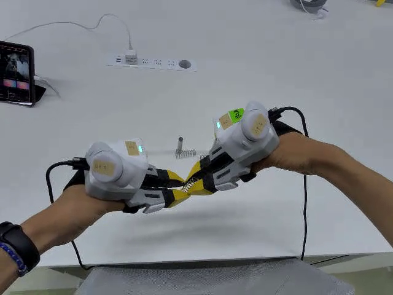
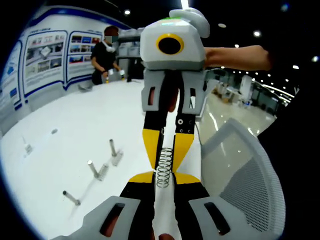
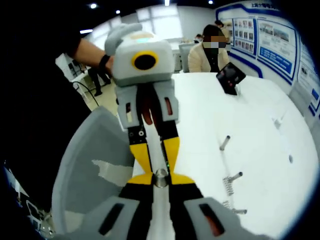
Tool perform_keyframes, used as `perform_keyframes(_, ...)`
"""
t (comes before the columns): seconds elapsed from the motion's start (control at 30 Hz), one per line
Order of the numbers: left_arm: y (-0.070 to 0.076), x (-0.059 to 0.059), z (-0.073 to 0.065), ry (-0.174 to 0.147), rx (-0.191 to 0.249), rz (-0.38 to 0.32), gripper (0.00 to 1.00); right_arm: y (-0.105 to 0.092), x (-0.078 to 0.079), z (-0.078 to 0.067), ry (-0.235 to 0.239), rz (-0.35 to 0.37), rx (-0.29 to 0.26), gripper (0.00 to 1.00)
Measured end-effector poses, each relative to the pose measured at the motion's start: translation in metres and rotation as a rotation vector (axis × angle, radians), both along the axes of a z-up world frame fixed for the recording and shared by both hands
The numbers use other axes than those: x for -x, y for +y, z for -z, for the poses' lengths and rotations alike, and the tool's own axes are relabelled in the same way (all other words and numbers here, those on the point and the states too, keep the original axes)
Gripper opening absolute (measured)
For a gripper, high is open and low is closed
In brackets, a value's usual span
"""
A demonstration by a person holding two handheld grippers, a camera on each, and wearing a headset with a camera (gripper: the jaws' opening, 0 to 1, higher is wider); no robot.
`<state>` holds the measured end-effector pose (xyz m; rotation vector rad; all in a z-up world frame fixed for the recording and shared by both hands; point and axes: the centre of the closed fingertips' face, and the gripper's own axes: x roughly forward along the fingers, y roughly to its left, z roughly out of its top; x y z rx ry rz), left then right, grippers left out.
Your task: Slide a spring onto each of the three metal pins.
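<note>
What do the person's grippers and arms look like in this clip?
Both the left gripper and right gripper have white rounded housings with tan tape patches, yellow-and-black tongs and black cables. The right carries a green sticker. A black wristband sits on the left wrist.

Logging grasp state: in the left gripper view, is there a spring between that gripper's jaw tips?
Yes, a coiled spring sits clamped between the yellow-tipped jaws of the left gripper.
</note>
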<state>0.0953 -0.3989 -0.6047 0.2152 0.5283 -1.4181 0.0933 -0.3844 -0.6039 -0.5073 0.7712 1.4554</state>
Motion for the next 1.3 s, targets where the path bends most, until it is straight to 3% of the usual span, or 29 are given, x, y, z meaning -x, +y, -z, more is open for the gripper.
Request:
perform_keyframes(0.23,0.022,-0.009,0.006,0.0,-0.017,-0.069,0.19,0.009,-0.005,0.001,-0.002,-0.005,-0.015,0.12)
perform_keyframes(0.43,0.035,-0.01,0.005,0.001,-0.02,-0.113,0.21,0.011,-0.009,0.004,0.005,-0.008,-0.013,0.12)
perform_keyframes(0.7,0.056,-0.016,0.008,0.005,-0.034,-0.194,0.25,0.008,-0.017,0.013,-0.007,-0.013,0.015,0.12)
perform_keyframes(0.93,0.078,-0.028,0.015,-0.008,-0.065,-0.276,0.32,0.004,-0.029,0.025,-0.01,0.0,0.067,0.12)
perform_keyframes(1.13,0.096,-0.039,0.02,-0.005,-0.075,-0.359,0.38,0.003,-0.038,0.039,-0.011,-0.007,0.108,0.12)
perform_keyframes(1.3,0.109,-0.045,0.024,0.002,-0.085,-0.413,0.43,0.007,-0.049,0.042,-0.012,-0.006,0.123,0.13)
